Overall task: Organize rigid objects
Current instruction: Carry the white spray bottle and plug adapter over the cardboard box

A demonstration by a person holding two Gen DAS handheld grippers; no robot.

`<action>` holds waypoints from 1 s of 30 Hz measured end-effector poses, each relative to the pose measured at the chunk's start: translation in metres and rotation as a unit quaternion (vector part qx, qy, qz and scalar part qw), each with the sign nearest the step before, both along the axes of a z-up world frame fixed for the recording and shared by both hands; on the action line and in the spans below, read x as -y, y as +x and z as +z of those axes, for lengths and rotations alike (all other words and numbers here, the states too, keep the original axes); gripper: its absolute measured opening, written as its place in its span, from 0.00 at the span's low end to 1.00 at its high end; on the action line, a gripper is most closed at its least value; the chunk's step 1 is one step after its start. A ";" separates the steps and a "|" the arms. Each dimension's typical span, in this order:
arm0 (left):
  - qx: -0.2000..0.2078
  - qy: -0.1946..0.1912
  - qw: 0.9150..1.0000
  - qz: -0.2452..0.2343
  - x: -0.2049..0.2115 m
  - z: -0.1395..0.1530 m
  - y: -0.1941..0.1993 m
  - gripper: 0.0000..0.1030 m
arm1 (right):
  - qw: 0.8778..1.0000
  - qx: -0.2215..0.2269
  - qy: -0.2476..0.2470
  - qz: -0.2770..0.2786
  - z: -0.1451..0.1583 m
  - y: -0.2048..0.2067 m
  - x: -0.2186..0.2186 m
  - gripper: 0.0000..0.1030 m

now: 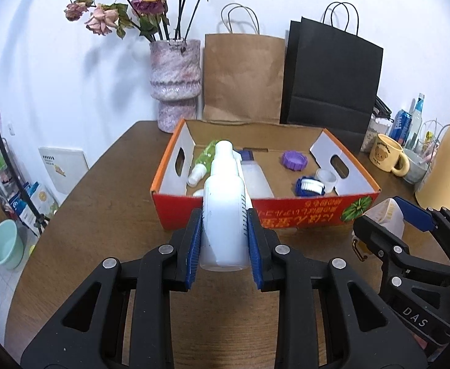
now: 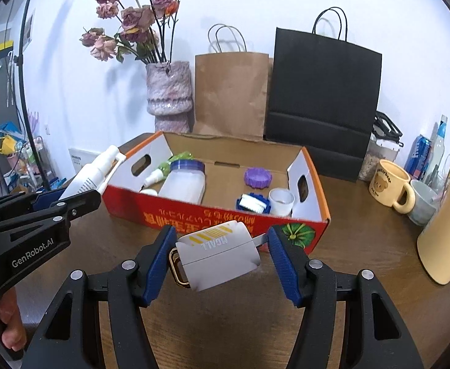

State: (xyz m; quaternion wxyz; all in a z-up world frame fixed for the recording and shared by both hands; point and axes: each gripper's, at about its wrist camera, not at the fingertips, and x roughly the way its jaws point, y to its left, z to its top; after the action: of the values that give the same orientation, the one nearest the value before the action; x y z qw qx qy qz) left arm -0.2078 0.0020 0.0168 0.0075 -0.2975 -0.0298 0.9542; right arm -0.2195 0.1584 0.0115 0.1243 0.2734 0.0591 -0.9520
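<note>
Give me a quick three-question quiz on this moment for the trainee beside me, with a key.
1. Which gripper holds the white spray bottle?
2. True or false: the purple lid lies on the table outside the red cardboard box.
3. What stands directly behind the box? A) brown paper bag B) a kettle C) a laptop

Key:
1. The left gripper, pads pressed on the bottle's sides; the right gripper holds a small white case.
2. False: it lies inside the box.
3. A
</note>
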 end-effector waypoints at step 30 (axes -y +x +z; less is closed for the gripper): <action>-0.038 0.010 0.999 0.019 -0.009 0.026 -0.064 0.23 | 1.000 -0.022 -0.017 -0.003 0.015 -0.069 -0.002 0.64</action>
State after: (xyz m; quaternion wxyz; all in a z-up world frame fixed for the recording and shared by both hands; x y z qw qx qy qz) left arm -0.2719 0.0111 0.0431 -0.0061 -0.2600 -0.0443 0.9646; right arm -0.2883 0.1605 0.0263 0.1250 0.2508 0.0444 -0.9589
